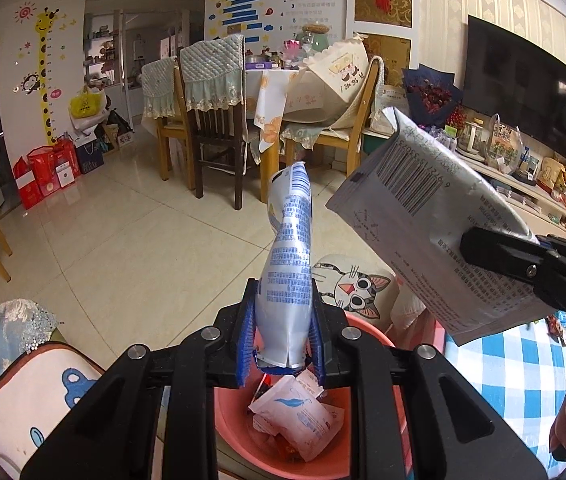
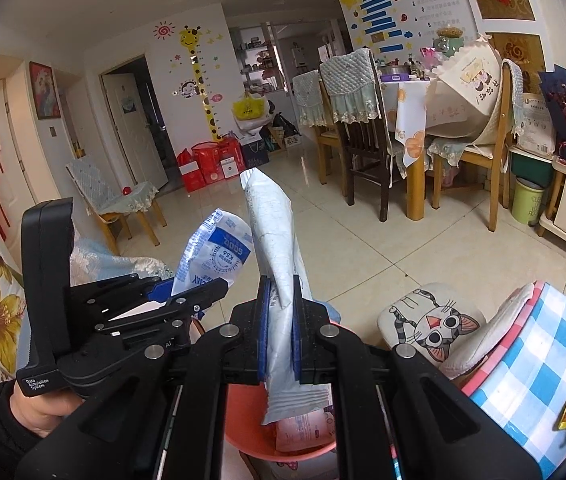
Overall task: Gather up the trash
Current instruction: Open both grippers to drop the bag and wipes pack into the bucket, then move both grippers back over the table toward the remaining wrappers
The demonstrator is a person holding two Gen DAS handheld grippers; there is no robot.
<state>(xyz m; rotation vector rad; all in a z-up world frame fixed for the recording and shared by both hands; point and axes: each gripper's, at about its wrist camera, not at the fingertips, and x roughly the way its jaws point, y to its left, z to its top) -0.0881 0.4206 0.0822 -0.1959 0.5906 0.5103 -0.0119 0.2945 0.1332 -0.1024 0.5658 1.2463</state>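
Over pink bin (image 1: 239,432), both jaws apparently clamp wrappers (image 1: 285,264)

Two upright foil wrappers (image 1: 287,264) (image 2: 279,280) above pink bin (image 1: 239,420), apparently part-filled.

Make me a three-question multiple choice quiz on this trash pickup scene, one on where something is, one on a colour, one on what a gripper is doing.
1. Where is the basin relative to the two hand-held grippers?
A. Below them
B. On the dining table
C. Behind the TV

2. What colour is the basin?
A. Green
B. Pink
C. Black

3. What state is the left hand-held gripper in?
A. Open and empty
B. Shut on a blue-and-white wrapper
C. Shut on a spoon

Answers:
1. A, the basin lies under the left hand-held gripper and under the right hand-held gripper in each wrist view.
2. B, its rim and inner wall are salmon pink.
3. B, the jaws pinch the blue-and-white wrapper, while the right one pinches a grey barcoded packet.
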